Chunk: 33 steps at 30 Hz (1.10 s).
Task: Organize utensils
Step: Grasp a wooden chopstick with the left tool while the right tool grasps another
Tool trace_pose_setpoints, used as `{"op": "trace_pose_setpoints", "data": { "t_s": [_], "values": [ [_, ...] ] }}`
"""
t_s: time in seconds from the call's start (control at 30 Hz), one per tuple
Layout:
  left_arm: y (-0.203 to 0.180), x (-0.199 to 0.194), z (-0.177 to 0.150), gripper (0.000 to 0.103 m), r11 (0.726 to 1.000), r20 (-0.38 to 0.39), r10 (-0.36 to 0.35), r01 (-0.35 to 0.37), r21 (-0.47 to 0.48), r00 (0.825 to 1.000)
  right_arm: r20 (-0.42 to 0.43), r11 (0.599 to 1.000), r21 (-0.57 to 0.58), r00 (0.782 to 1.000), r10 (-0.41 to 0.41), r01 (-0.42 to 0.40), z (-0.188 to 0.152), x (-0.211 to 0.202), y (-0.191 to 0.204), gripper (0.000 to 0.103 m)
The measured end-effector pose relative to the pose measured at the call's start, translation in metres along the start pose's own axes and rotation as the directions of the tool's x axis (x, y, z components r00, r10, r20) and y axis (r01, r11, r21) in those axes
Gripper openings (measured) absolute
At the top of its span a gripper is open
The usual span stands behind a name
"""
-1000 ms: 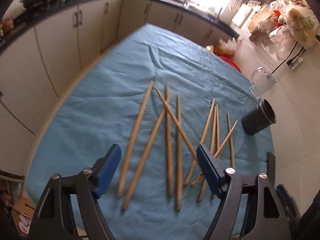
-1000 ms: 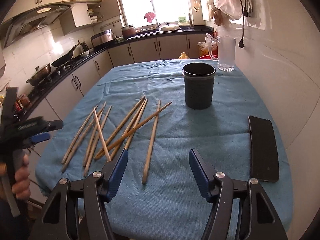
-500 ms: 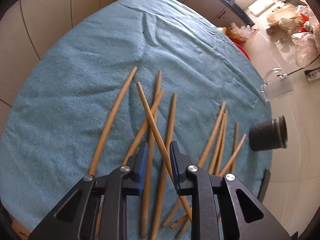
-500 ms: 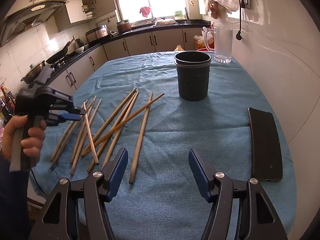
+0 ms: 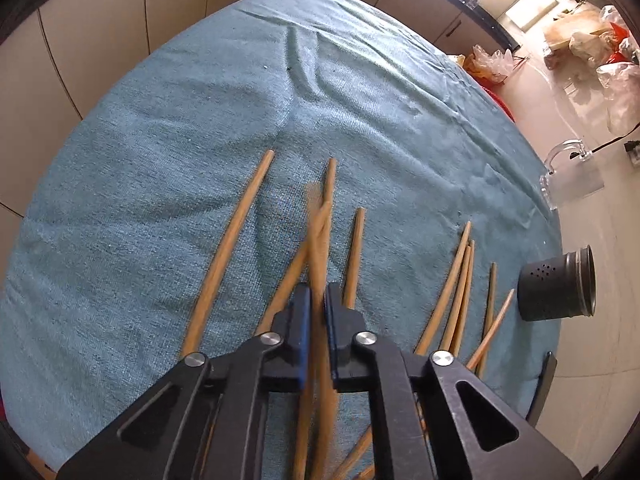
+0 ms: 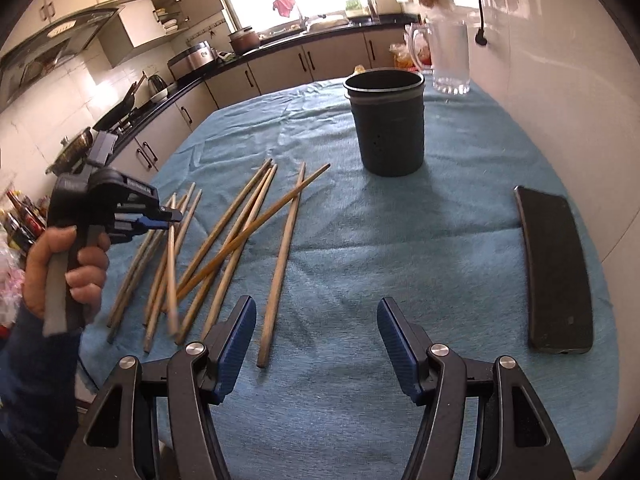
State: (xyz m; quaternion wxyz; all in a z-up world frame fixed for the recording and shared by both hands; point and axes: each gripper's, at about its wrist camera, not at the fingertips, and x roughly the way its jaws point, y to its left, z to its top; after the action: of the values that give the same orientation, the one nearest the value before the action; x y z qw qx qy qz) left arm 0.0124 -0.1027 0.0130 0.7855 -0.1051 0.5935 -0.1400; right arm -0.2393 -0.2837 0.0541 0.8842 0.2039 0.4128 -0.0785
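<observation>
Several wooden chopsticks (image 6: pixel 236 236) lie scattered on the blue tablecloth (image 6: pixel 400 240). My left gripper (image 5: pixel 318 300) is shut on one chopstick (image 5: pixel 318 236), which is blurred and lifted off the cloth; in the right wrist view the left gripper (image 6: pixel 168 216) holds that chopstick (image 6: pixel 172 264) hanging down. The dark perforated utensil holder (image 6: pixel 386 120) stands upright at the far side, also in the left wrist view (image 5: pixel 556 290). My right gripper (image 6: pixel 316 336) is open and empty above the near cloth.
A black phone (image 6: pixel 556 268) lies on the cloth at the right. A clear glass jug (image 6: pixel 448 56) stands behind the holder near the wall. Kitchen cabinets (image 5: pixel 100 20) run beyond the table's far left edge.
My left gripper closed on one chopstick and raised it off the pile. My right gripper stayed open and moved slightly closer to the table.
</observation>
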Motion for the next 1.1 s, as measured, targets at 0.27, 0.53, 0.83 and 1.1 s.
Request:
{"op": "trace_pose_setpoints", "data": {
  "t_s": [0.27, 0.53, 0.83, 1.1],
  "values": [
    [0.0, -0.039, -0.019, 0.006, 0.993, 0.099, -0.093, 0.085, 0.079, 0.991, -0.068, 0.987, 0.11, 0.99, 0.125, -0.117, 0.03, 0.02, 0.006, 0.05],
    [-0.003, -0.087, -0.037, 0.006, 0.978, 0.199, -0.159, 0.127, 0.165, 0.967, -0.149, 0.949, 0.289, 0.974, 0.172, -0.124, 0.07, 0.075, 0.018, 0.034],
    [0.003, -0.106, -0.047, 0.006, 0.964, 0.234, -0.211, 0.162, 0.211, 0.949, -0.233, 0.918, 0.396, 0.964, 0.131, -0.029, 0.086, 0.131, 0.02, 0.023],
    [0.003, -0.103, -0.046, 0.006, 0.957, 0.216, -0.231, 0.181, 0.226, 0.949, -0.27, 0.927, 0.371, 0.962, 0.044, 0.062, 0.104, 0.155, 0.025, 0.012]
  ]
}}
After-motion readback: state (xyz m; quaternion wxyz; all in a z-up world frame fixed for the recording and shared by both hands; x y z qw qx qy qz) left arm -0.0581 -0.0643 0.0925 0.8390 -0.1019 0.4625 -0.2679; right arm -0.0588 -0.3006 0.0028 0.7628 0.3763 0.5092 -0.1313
